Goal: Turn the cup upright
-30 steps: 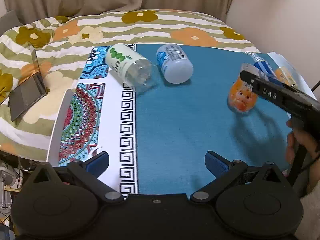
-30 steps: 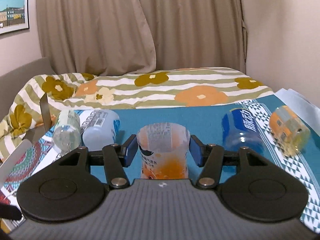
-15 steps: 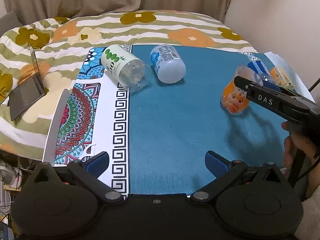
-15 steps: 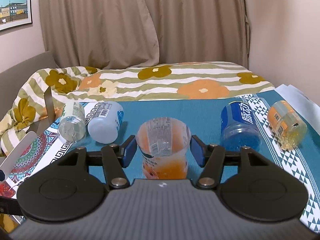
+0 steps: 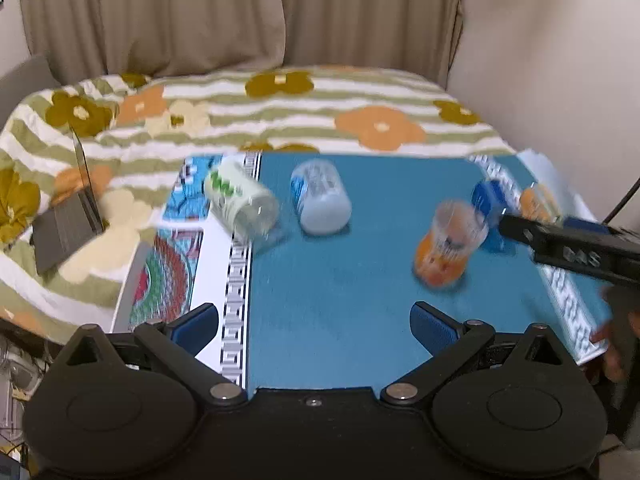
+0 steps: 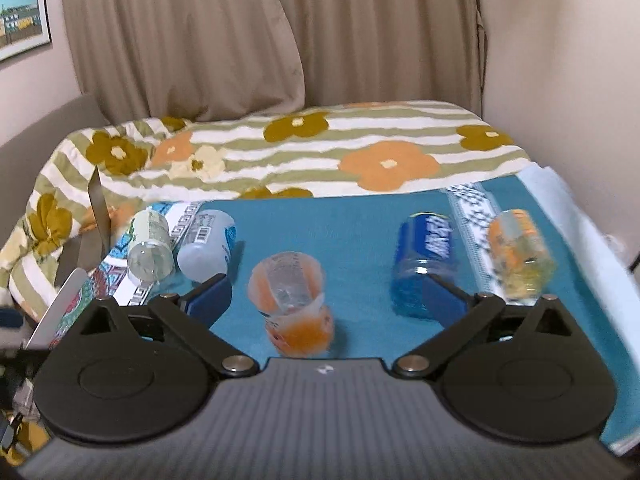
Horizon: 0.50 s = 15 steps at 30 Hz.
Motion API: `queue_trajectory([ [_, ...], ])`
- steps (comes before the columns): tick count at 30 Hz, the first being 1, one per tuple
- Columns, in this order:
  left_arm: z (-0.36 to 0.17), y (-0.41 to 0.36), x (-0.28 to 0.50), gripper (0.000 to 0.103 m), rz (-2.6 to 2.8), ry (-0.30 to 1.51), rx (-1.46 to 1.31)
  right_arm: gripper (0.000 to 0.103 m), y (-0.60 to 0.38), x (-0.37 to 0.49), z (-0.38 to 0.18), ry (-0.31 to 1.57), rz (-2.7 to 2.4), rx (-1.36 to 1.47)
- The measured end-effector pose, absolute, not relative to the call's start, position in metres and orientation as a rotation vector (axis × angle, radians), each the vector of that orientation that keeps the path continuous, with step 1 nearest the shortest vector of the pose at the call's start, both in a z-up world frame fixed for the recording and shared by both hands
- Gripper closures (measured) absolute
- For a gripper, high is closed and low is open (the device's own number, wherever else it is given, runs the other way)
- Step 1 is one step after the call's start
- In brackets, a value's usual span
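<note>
An orange-printed clear cup [image 6: 292, 304] stands upright, mouth up, on the teal mat [image 6: 360, 240]; it also shows in the left wrist view [image 5: 448, 246]. My right gripper [image 6: 326, 300] is open, its blue pads wide on either side of the cup and not touching it. In the left wrist view the right gripper's black body [image 5: 568, 248] sits right of the cup. My left gripper [image 5: 314, 326] is open and empty over the mat's near edge.
Several other cups lie on their sides: a green-print one [image 5: 240, 204] and a pale blue one [image 5: 320, 198] at the left, a blue one [image 6: 426, 256] and an orange-yellow one [image 6: 520, 256] at the right. A floral blanket [image 5: 280, 120] lies behind. A laptop [image 5: 64, 224] sits at the far left.
My right gripper has opened and let go of the orange cup, which now stands upright on the mat. The right gripper has drawn back and risen. The left view has tilted up.
</note>
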<state>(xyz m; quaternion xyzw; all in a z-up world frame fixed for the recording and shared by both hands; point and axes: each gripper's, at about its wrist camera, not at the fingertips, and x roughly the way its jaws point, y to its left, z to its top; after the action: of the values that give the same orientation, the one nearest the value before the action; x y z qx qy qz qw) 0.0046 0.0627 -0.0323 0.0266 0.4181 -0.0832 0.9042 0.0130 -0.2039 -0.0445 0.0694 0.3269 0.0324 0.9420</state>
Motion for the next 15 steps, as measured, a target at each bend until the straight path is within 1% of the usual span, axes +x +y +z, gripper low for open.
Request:
queue_trajectory([
  [7,-0.002,0.047,-0.003,0.000,-0.133,0.770,0.055,0.000,-0.233,-0.007,-0.005,0.816,0.034,0.124],
  [10,0.001,0.044,-0.008,0.000,-0.117,0.739,0.068,0.000,-0.243,-0.012,-0.002,0.887,0.018,0.119],
  [15,-0.003,0.039,-0.017,0.000,-0.103,0.732,0.075,0.000,-0.250,-0.025,-0.007,0.926,-0.009,0.111],
])
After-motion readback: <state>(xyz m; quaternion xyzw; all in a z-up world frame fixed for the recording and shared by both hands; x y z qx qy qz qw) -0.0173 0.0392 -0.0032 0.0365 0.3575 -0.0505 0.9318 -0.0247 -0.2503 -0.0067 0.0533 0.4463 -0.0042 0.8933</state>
